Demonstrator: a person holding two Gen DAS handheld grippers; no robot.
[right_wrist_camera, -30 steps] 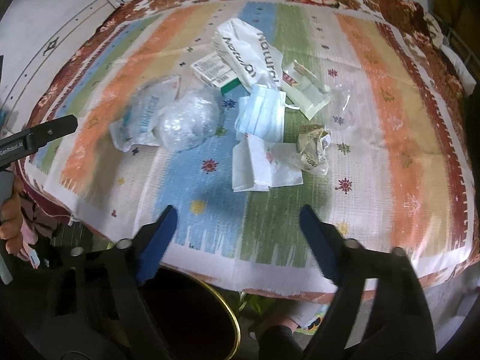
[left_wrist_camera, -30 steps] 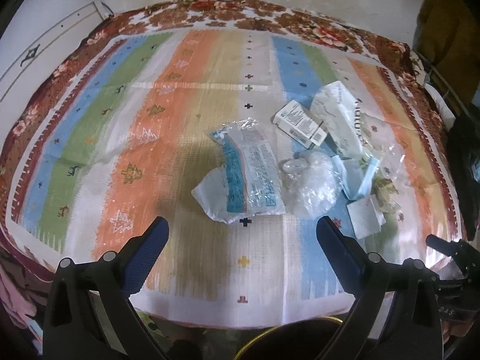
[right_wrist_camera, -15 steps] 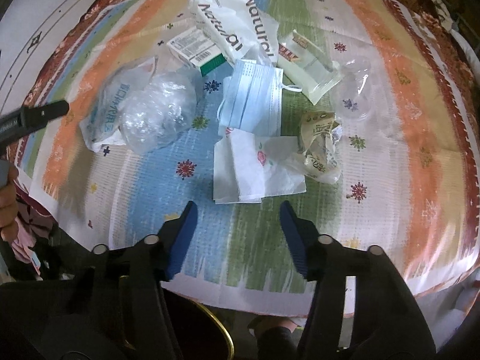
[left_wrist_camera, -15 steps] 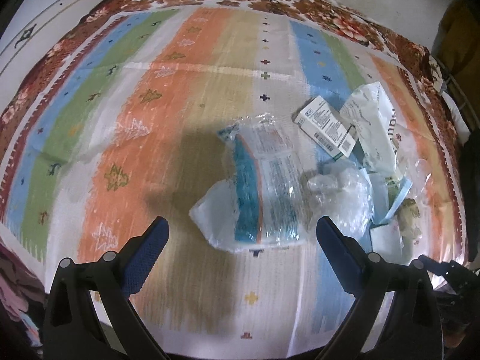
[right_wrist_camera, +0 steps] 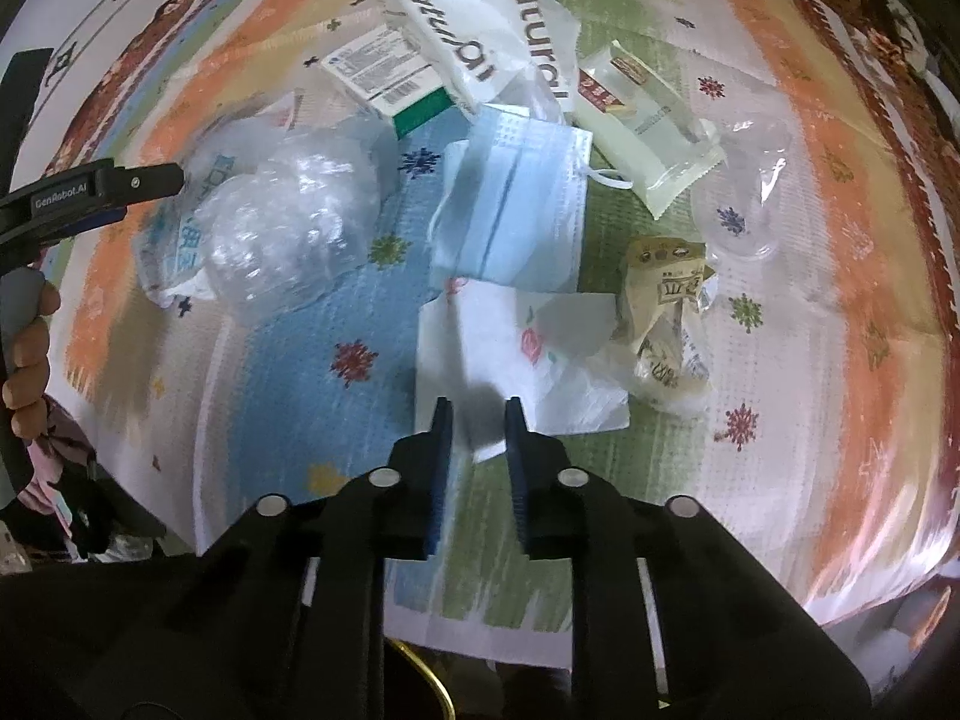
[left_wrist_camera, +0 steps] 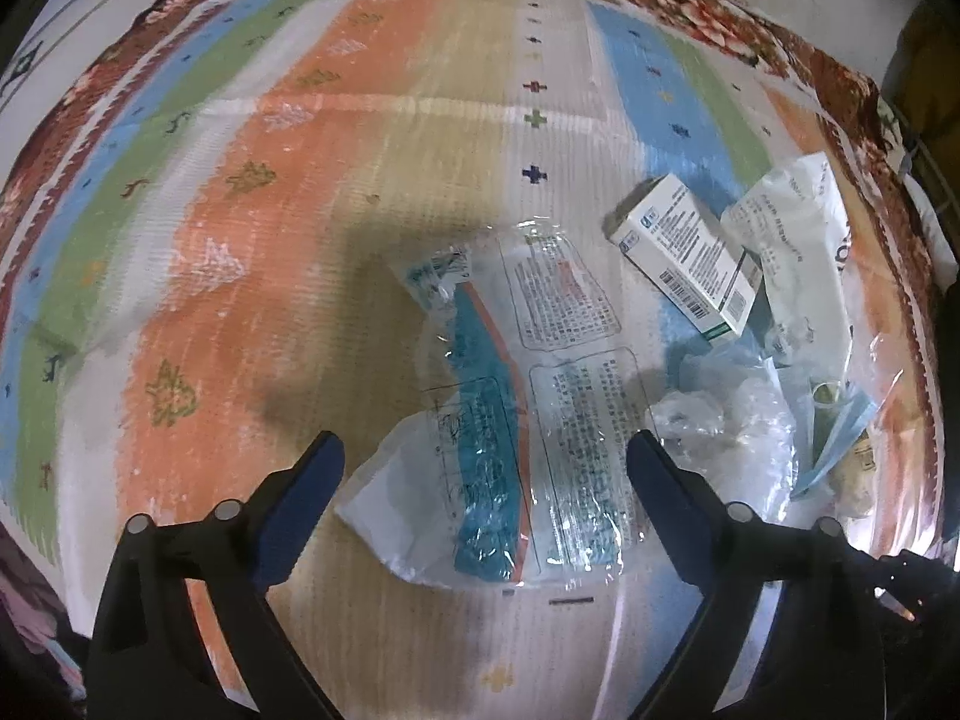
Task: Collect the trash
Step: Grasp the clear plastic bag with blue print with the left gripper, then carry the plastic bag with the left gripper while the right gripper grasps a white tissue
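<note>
Both claws have dropped closer to the striped cloth than they were a second ago, and my right claw has gone from wide apart to nearly together. Its jaws are closing now, with the near corner of the white napkin sitting between the blue tips; I cannot tell whether the pads already press on the paper.

Just beyond that napkin lies the blue face mask, and to the right of it a crumpled beige wrapper touches the napkin's edge. Farther out are the long cream sachet, the white bag printed "Natural" and the small carton.

My left claw hangs with jaws spread wide, only beginning to close, straddling the near end of the clear teal-printed pouch without touching it. To its right sits a ball of clear film, with the carton beyond.

To do this step well, I would let the right claw finish closing on the napkin corner alone, then lift straight up so the wrapper beside it is not dragged. The paper is thin and may tear or slip, so a deeper bite is safer. With the left, I would sink lower before closing, since the flat, slick pouch could slide out from a shallow pinch.
</note>
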